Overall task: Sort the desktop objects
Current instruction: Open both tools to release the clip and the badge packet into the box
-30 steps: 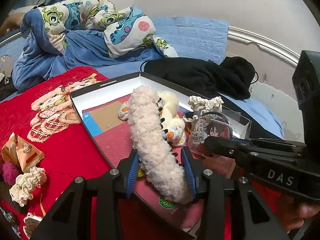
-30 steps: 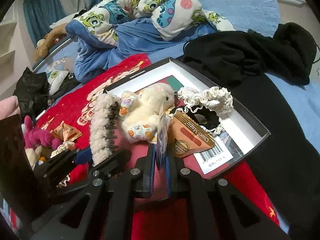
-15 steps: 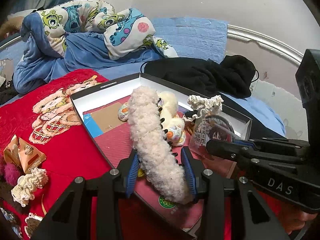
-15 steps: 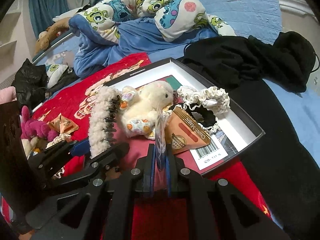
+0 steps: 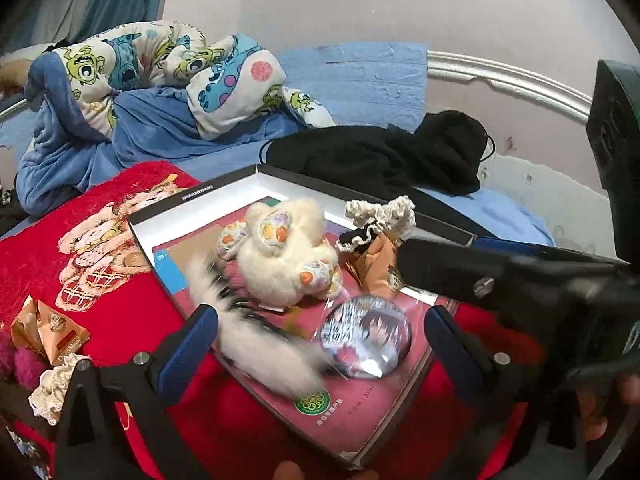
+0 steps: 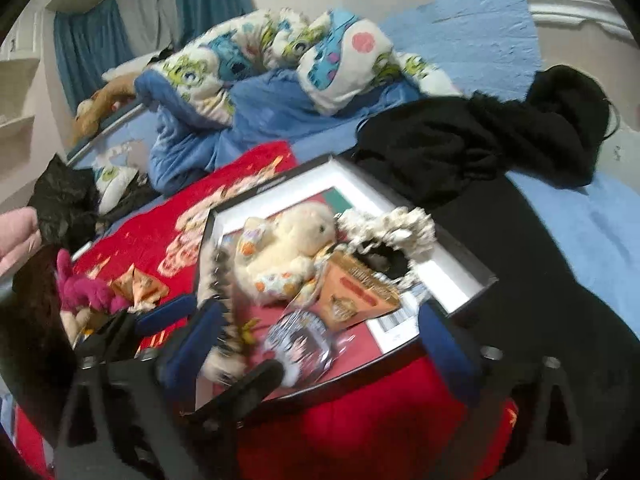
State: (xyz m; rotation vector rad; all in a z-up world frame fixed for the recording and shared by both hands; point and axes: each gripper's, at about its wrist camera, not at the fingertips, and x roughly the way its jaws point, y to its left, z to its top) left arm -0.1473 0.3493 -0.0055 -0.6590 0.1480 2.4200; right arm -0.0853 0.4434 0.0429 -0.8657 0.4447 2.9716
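Note:
A shallow black box (image 5: 192, 194) (image 6: 460, 252) lies on a red blanket. In it are a cream plush toy (image 5: 288, 256) (image 6: 288, 248), a fluffy white hair claw (image 5: 256, 340) (image 6: 216, 276), blurred with motion, a round anime badge (image 5: 366, 336) (image 6: 298, 340), a brown snack packet (image 5: 380, 256) (image 6: 356, 288) and lace scrunchies (image 5: 380, 210) (image 6: 392, 224). My left gripper (image 5: 320, 336) is open above the claw and badge. My right gripper (image 6: 316, 332) is open over the badge.
On the red blanket (image 5: 120, 312) left of the box lie a brown snack packet (image 5: 44, 332), a lace scrunchie (image 5: 52, 388) and a pink plush (image 6: 84, 288). Black clothing (image 5: 384, 156) and a cartoon quilt (image 5: 160, 72) lie behind the box.
Both grippers have opened. The fluffy hair claw has dropped from the left gripper into the box, and the badge has dropped from the right gripper beside it.

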